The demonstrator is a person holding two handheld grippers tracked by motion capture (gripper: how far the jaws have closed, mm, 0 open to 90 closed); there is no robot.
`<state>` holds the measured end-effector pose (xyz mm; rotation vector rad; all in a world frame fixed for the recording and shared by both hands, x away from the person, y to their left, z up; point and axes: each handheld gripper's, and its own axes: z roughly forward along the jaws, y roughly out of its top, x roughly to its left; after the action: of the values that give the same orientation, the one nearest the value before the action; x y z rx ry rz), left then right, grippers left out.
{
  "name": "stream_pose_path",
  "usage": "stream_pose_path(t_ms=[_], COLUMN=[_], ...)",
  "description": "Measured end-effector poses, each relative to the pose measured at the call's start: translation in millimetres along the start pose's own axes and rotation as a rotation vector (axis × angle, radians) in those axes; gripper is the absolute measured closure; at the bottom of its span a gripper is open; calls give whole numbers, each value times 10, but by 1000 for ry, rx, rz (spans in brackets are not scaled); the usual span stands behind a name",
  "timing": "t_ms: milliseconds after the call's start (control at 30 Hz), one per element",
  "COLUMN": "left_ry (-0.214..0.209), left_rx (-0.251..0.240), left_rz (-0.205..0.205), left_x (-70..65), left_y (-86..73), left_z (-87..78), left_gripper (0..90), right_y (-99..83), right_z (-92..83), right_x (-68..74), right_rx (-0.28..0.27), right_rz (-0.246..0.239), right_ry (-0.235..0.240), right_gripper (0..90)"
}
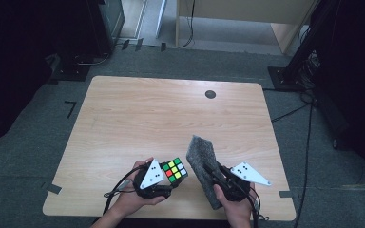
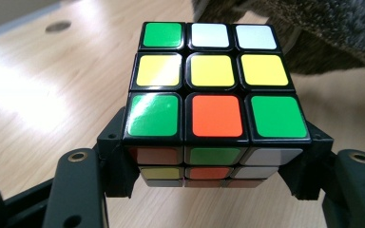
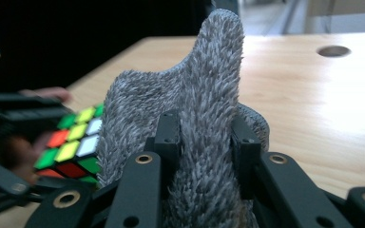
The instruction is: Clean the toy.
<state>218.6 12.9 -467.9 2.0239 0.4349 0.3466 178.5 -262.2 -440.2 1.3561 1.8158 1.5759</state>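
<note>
The left gripper [image 1: 164, 183] is clamped on a puzzle cube [image 1: 175, 170], its two black jaws pressing the cube's opposite side faces low down, near the bottom layer. In the left gripper view the cube [image 2: 214, 90] sits squarely between them with its top face towards the camera: a green and two white stickers in the far row, three yellow in the middle, green, orange, green in the near row. It is held near the front edge of the wooden table [image 1: 147, 114]; whether it rests on the wood or hangs just above it cannot be told.

The right gripper [image 1: 216, 176] pinches a grey fuzzy cloth [image 1: 203, 164], which stands up in a fold between its jaws (the right gripper view shows the pile [image 3: 204, 118] bulging out on both sides of the grip). The cloth is just beside the cube, apart from it by a narrow gap.

The cube looks rigid and light, with glossy stickers that are likely slippery, so flat pressure on two opposite faces, as now, is probably the safest hold; a corner grip could let it twist, and its layers may turn if squeezed unevenly. The cloth is soft and limp: it will sag and fold wherever it is not supported, so a pinch near the part meant to touch the cube would give more control.
</note>
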Motion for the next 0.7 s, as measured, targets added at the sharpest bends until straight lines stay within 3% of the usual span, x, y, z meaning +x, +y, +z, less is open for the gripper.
stream_pose_path(t_ms=[67,100,133,233,267,300,367,400,433,500,567,633,700], left_ry=[-13,-40,-48,-61,-61,-60,-57,-57,-58,-50,-43,-41,-46], left_rx=[-22,-74,-94,-137,-137,-153,-163,-163,-173,-166,-153,-128,-118], left_rz=[8,32,44,60,60,73,76,76,67,56,58,66,70], left_x=[-3,-23,-34,-59,-59,-69,-65,-65,-57,-37,-35,-36,-50], left_y=[-8,-22,-23,-12,-12,0,5,5,10,27,23,5,-3], left_z=[-11,-35,-47,-79,-79,-111,-131,-131,-141,-143,-134,-110,-88], left_gripper=[342,342,342,342,342,342,342,342,342,342,342,342,342], right_y=[2,-2,-9,-53,-53,-96,-125,-125,-142,-139,-122,-48,-27], right_z=[-7,-4,9,86,86,153,200,200,234,225,202,80,44], right_x=[6,19,29,58,58,81,78,78,61,27,13,32,57], right_rx=[-9,-17,-15,31,31,80,117,117,165,166,148,40,7], right_rz=[7,20,28,58,58,52,34,34,-16,2,15,45,47], right_ry=[24,77,108,199,199,211,165,165,96,78,87,158,186], right_gripper=[717,717,717,716,716,719,720,720,725,725,724,721,721])
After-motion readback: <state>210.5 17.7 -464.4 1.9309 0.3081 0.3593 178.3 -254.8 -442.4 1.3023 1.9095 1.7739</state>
